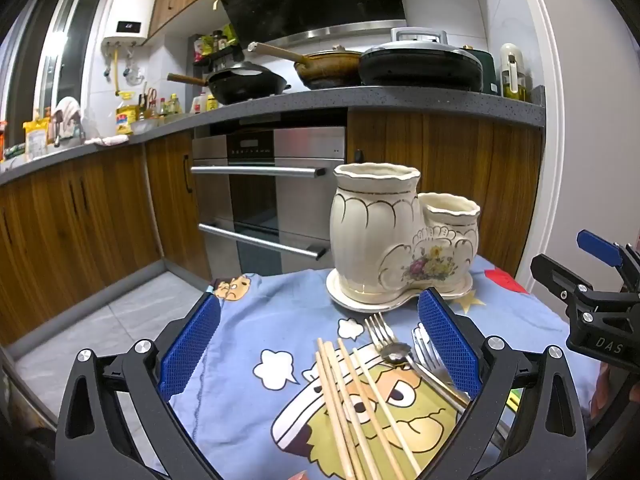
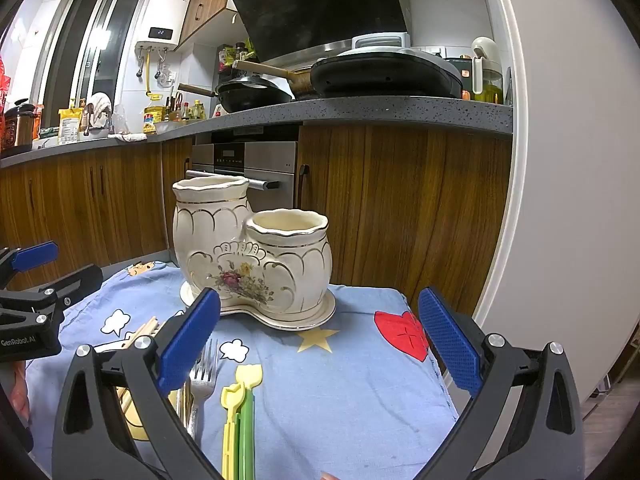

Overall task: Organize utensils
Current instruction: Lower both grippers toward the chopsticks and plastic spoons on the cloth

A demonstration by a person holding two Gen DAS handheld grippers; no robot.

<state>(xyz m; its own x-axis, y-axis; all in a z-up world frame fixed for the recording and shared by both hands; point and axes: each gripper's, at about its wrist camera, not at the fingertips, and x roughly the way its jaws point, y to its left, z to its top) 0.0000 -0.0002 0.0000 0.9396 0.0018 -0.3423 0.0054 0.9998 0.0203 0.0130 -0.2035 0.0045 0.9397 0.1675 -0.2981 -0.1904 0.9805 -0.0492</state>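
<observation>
1. Your left gripper [image 1: 319,338], seen from its own wrist camera, stands with its blue pads fully apart and nothing clamped between them.
2. Between and just below those pads, wooden chopsticks [image 1: 352,404] lie in a loose bundle on the cartoon-print cloth [image 1: 248,320], with a spoon [image 1: 396,353] and forks [image 1: 378,330] just to their right.
3. Beyond the utensils, the cream ceramic utensil holder [image 1: 394,240] stands upright on its saucer, a tall pot joined to a shorter one, both looking empty.
4. At the right edge of this view your right gripper [image 1: 600,280] pokes in, apart from the holder.
5. From the right wrist camera, your right gripper [image 2: 319,338] is likewise spread wide and holds nothing.
6. A fork [image 2: 205,376] lies just beside its left pad, and yellow and green plastic utensils [image 2: 239,412] lie side by side between the fingers, lower down.
7. The utensil holder [image 2: 256,258] sits ahead, slightly left of centre, near a red heart [image 2: 402,330] on the cloth [image 2: 352,380].
8. Your left gripper [image 2: 36,276] shows at the left edge, with chopstick tips [image 2: 146,330] near it.
</observation>
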